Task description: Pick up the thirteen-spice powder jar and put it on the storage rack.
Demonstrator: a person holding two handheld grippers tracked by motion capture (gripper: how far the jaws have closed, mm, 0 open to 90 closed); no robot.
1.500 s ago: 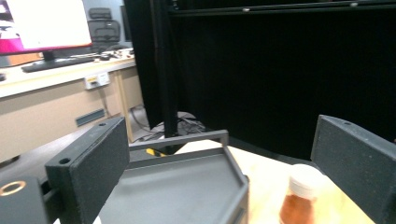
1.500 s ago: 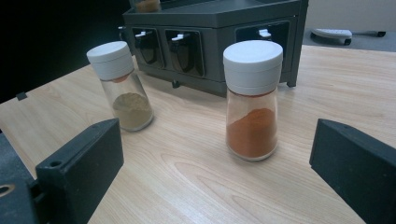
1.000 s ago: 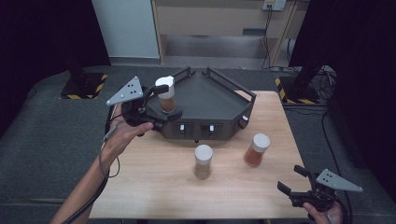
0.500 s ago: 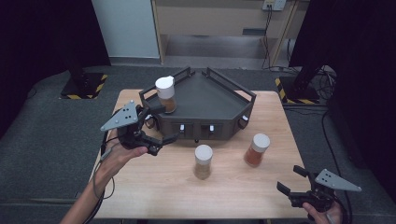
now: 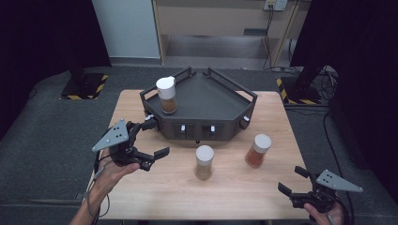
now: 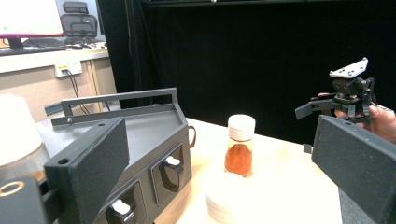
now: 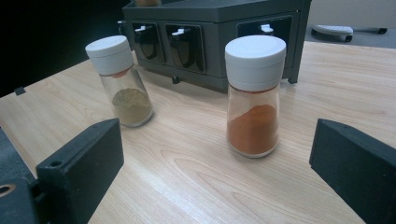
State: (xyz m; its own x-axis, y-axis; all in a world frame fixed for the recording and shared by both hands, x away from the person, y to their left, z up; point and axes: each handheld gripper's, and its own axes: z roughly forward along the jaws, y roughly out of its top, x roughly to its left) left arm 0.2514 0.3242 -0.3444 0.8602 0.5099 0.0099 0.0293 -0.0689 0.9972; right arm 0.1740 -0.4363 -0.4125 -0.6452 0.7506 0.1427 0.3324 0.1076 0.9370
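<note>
On the surface (image 5: 155, 197) before the rack (image 5: 206, 101), two spice jars stand apart: greenish (image 5: 204, 161), orange (image 5: 257, 150). Left gripper (image 5: 152, 139) and right gripper (image 5: 292, 180) fingers wide, empty. Glass likely slick, light; grip mid-body below cap

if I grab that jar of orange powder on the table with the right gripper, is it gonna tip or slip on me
The orange powder jar is tall with a narrow base, so a push near the white cap would probably tip it. Its clear wall looks smooth and hard, likely slippery and stiff. It is under half full, so probably light. The right gripper is open.
</note>
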